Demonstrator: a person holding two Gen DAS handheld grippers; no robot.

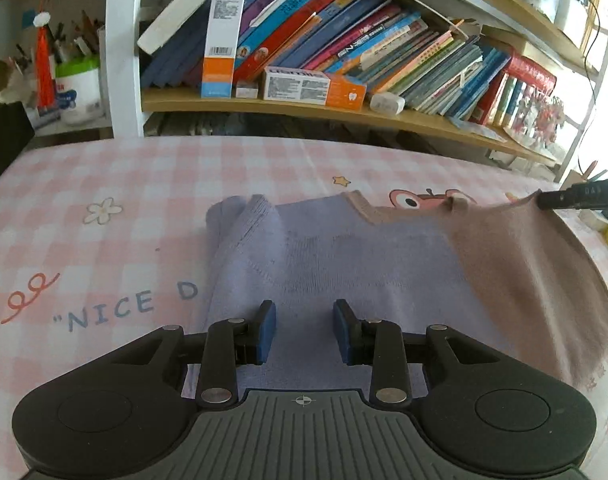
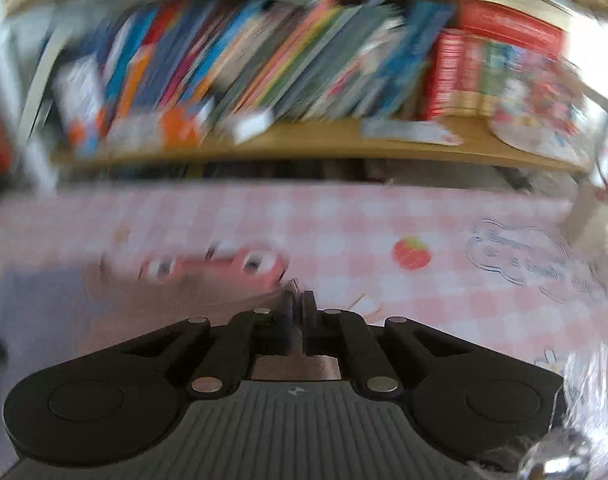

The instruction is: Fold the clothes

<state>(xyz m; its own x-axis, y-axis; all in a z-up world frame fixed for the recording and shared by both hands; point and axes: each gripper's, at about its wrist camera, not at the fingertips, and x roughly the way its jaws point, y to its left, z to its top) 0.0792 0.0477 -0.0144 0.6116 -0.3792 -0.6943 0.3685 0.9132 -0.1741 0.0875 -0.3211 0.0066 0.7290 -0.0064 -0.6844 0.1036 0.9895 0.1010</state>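
Blue-padded fingers (image 1: 266, 330) of the left gripper (image 1: 304, 330) stand apart above the lavender body of the knit sweater (image 1: 343, 268), touching nothing. At the sweater's pink-brown sleeve (image 1: 543, 264), the right gripper (image 2: 298, 304) is clamped together on the fabric edge, lifting it off the surface. This garment lies on a pink checked tablecloth (image 1: 104, 184), with a bookshelf (image 1: 343, 114) of leaning books behind.
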